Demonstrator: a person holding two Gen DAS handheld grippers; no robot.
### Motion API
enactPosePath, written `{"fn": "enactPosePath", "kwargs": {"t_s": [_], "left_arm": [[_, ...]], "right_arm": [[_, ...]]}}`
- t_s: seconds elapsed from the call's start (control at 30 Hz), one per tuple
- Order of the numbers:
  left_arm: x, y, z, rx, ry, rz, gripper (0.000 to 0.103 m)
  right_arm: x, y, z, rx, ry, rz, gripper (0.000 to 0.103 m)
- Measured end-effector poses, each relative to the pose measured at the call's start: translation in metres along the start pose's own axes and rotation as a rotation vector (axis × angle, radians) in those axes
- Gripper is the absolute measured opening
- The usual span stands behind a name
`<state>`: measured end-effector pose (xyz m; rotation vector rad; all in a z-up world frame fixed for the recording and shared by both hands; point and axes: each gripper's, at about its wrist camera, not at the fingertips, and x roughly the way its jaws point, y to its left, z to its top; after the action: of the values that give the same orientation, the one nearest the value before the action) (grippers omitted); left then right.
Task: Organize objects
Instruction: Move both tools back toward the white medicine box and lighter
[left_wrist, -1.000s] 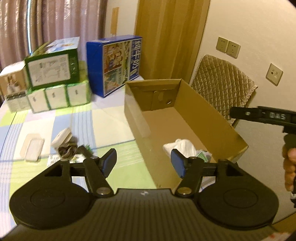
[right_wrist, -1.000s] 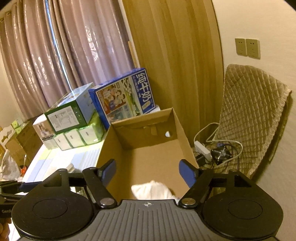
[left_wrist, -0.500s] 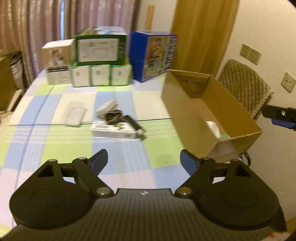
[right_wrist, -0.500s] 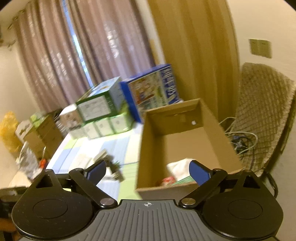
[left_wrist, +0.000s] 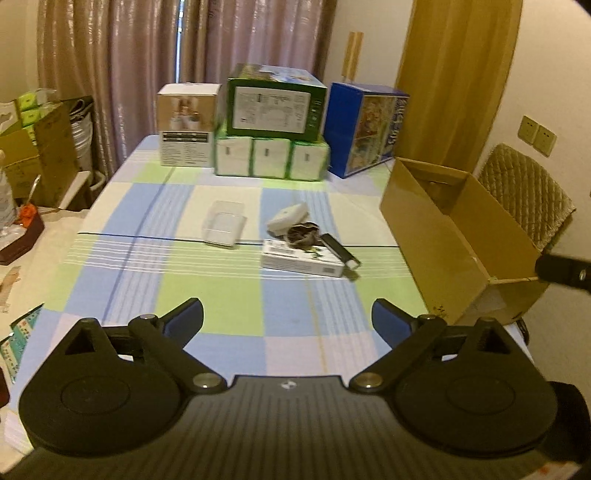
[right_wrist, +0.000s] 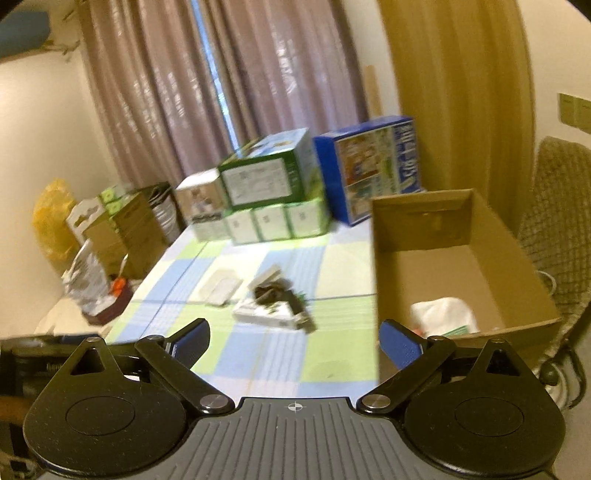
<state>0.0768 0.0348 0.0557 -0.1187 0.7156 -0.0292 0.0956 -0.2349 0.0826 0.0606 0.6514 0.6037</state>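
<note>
Left gripper (left_wrist: 287, 318): jaws spread wide, nothing between them, hanging over the checked blue-green tablecloth (left_wrist: 229, 291). Right gripper (right_wrist: 294, 341): jaws also wide, empty. Flat white carton (left_wrist: 301, 260), dark crumpled bundle (left_wrist: 303, 233) on top of it, and clear plastic lid (left_wrist: 224, 222) lie mid-table, well apart from both grippers. Open brown cardboard box (right_wrist: 458, 258) sits at the table's right edge, white bag (right_wrist: 441, 314) inside.

Black grippers (left_wrist: 287, 320), blue-padded jaws, silver screws.
</note>
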Motion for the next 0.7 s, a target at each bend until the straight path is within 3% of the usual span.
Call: {"fn": "enactPosePath", "kwargs": {"t_s": [0.33,0.6,0.7], "left_arm": [[0.003,0.026,0.007,-0.02,-0.008,0.058,0.1],[0.036,0.037,0.018,0.003,0.008,0.073,0.1],[0.056,0.04,0.02,0.009,0.015,0.074,0.1]], "right_arm": [[0.03,0.032,-0.013,-0.111,0.035,0.031,0.096],[0.074,0.038,-0.02,-0.181,0.075,0.047,0.095],[0.099,0.037,-0.021,-0.207,0.089,0.056,0.087]]}}
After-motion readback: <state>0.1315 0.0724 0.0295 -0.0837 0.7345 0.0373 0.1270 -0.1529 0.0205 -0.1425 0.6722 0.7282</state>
